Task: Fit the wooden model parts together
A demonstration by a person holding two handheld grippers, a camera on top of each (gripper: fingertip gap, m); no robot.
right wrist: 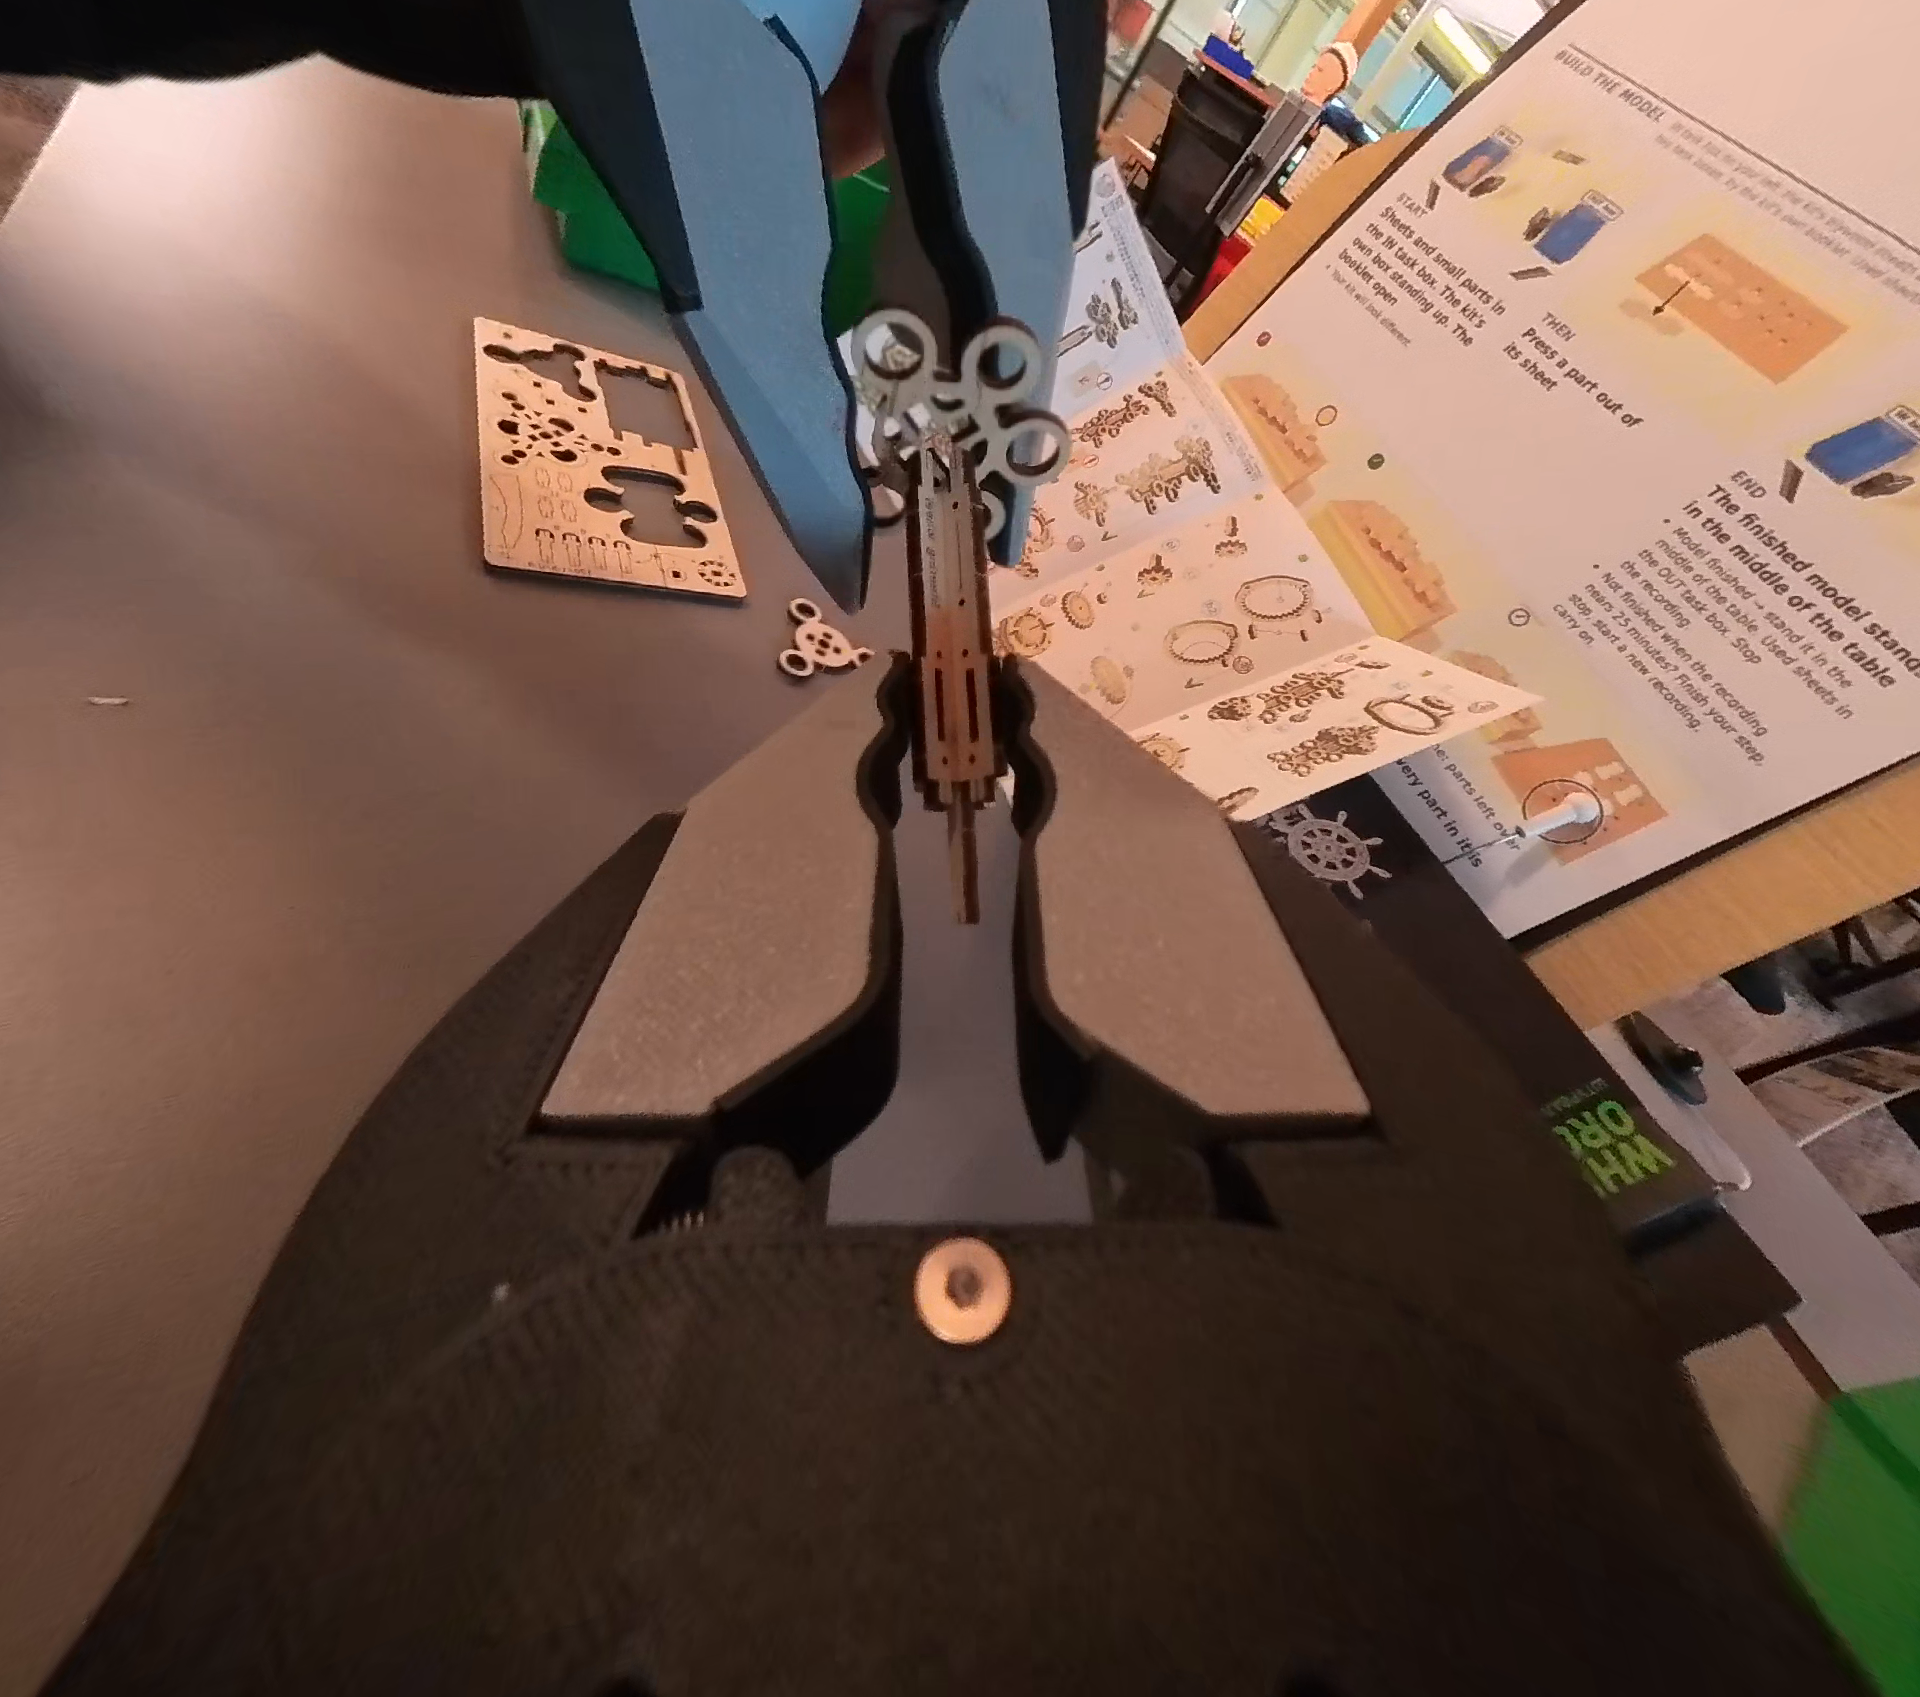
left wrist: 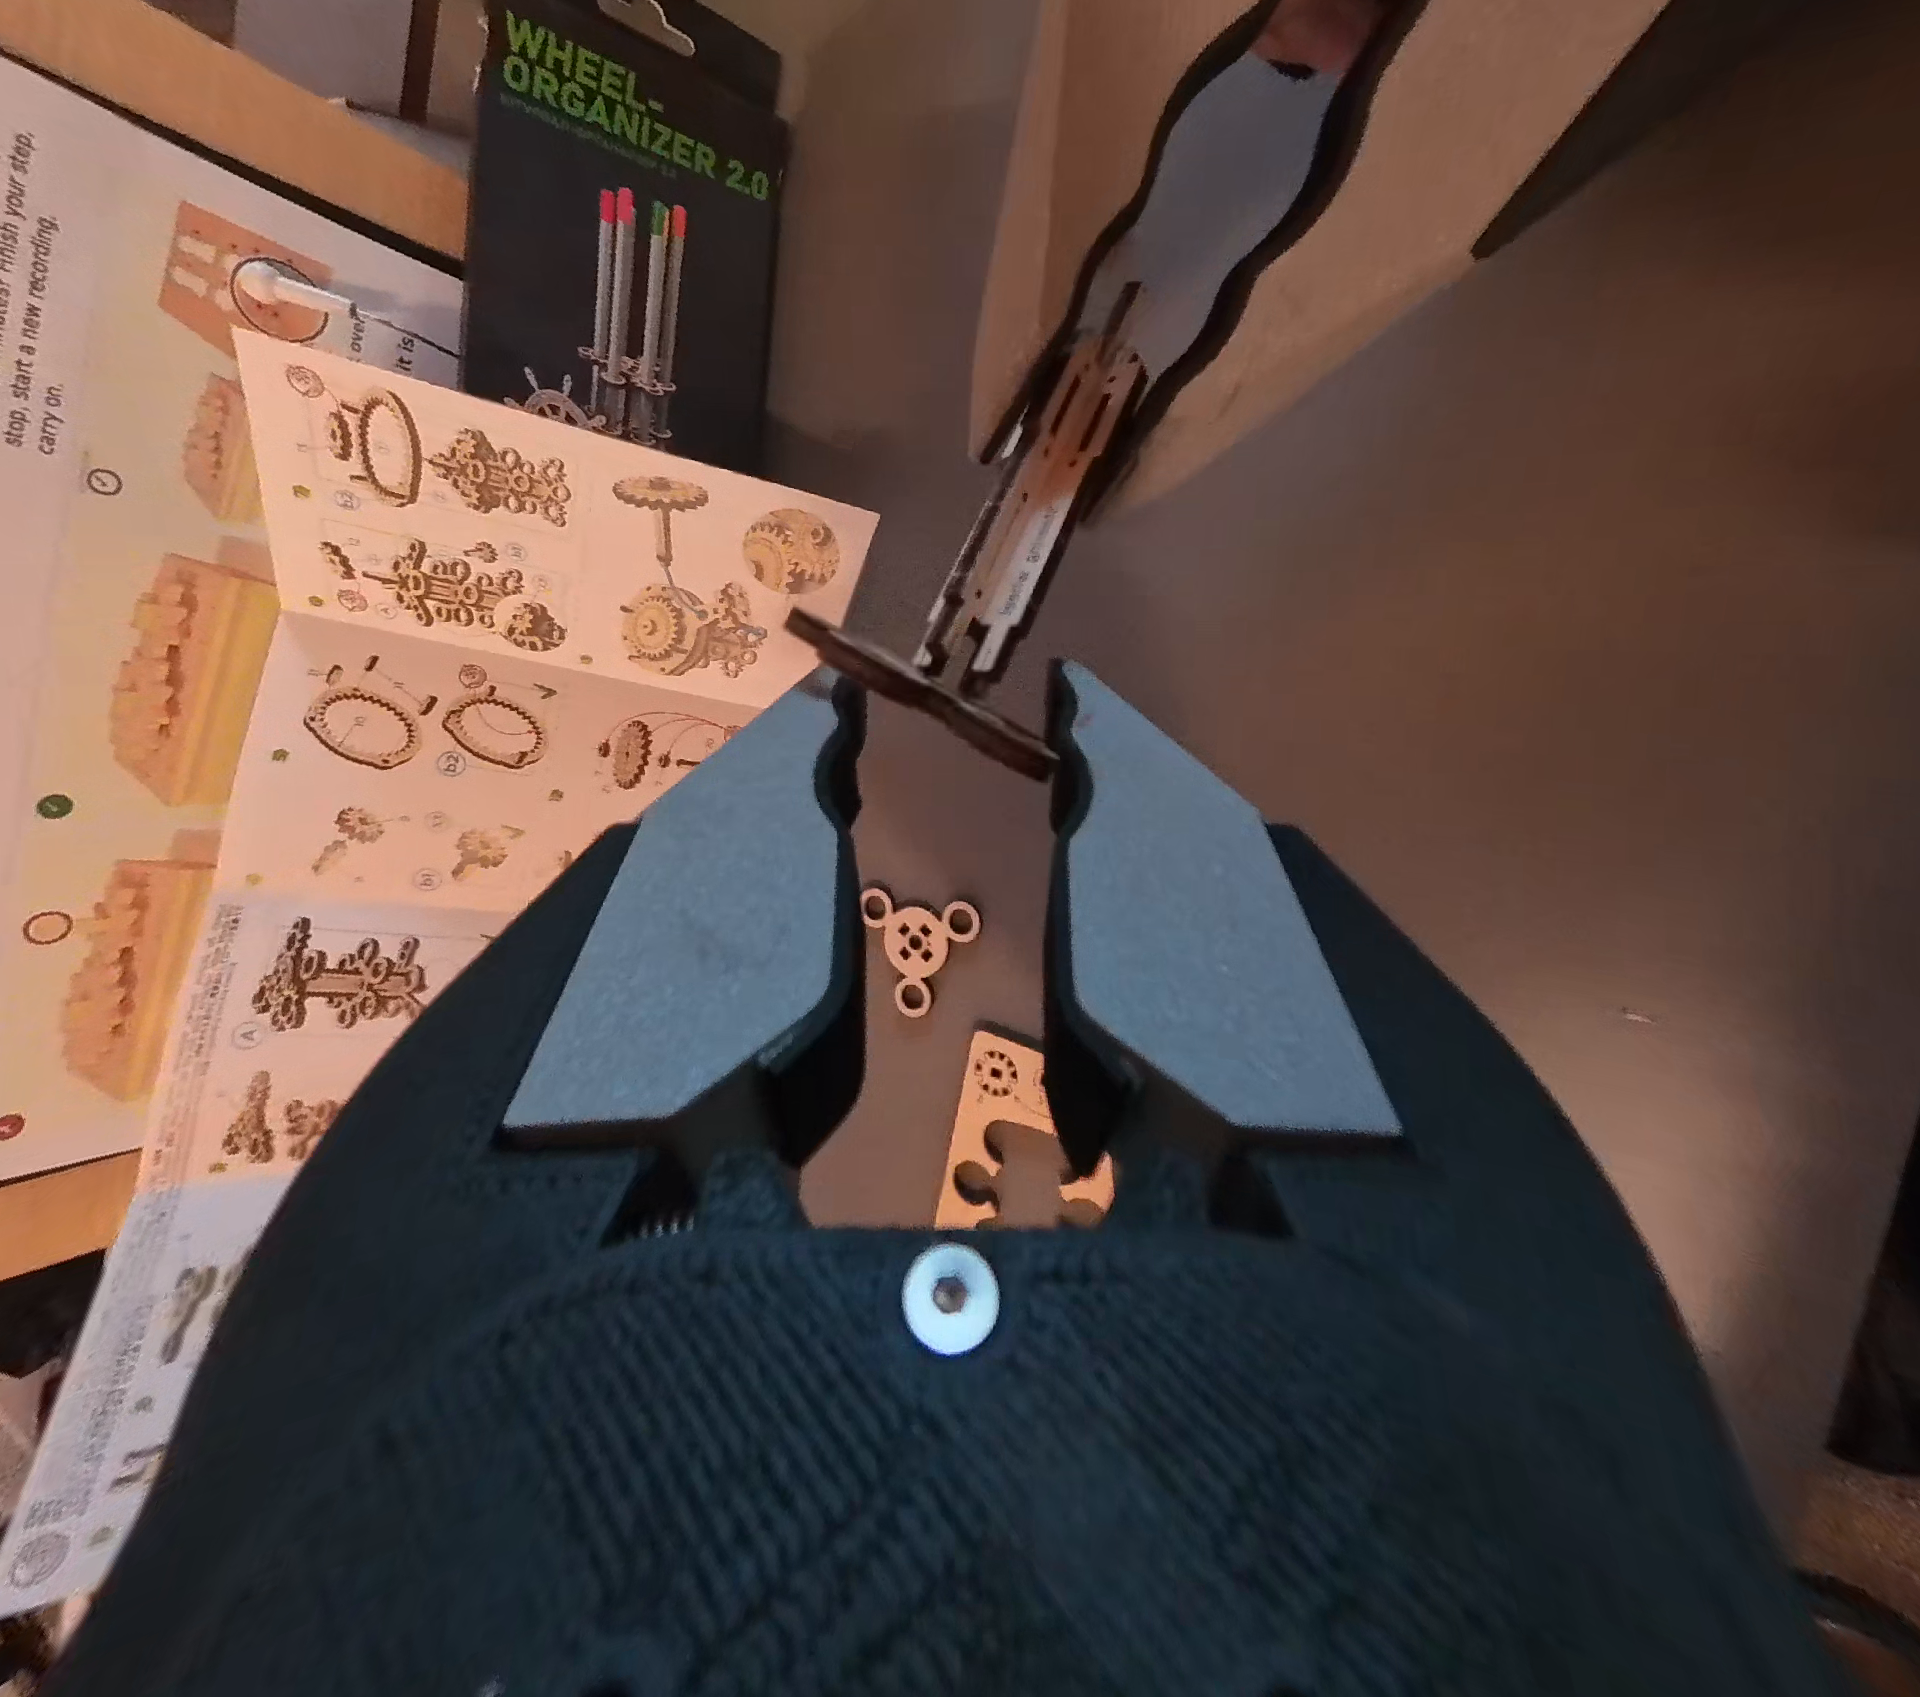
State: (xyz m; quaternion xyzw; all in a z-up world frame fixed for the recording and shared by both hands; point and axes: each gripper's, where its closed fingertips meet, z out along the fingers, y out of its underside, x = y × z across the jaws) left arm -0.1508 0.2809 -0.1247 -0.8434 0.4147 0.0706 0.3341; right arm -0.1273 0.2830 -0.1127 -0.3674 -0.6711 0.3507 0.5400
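Shaft [right wrist: 951, 691] clamped in right tool [right wrist: 951, 717], ring-plate [right wrist: 961, 400] between left tool [left wrist: 951, 717].

Warm dim indoor light, wide-angle edge bending, soft blurred corners.

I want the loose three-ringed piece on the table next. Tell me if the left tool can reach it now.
Probably not yet. The left tool has the ringed part on the right tool's shaft between its tips; the loose piece lies bare below.

Table right of wooden sheet [right wrist: 608, 463] bare; booklet [right wrist: 1226, 608], box [left wrist: 623, 193] crowd far side, seemingly.
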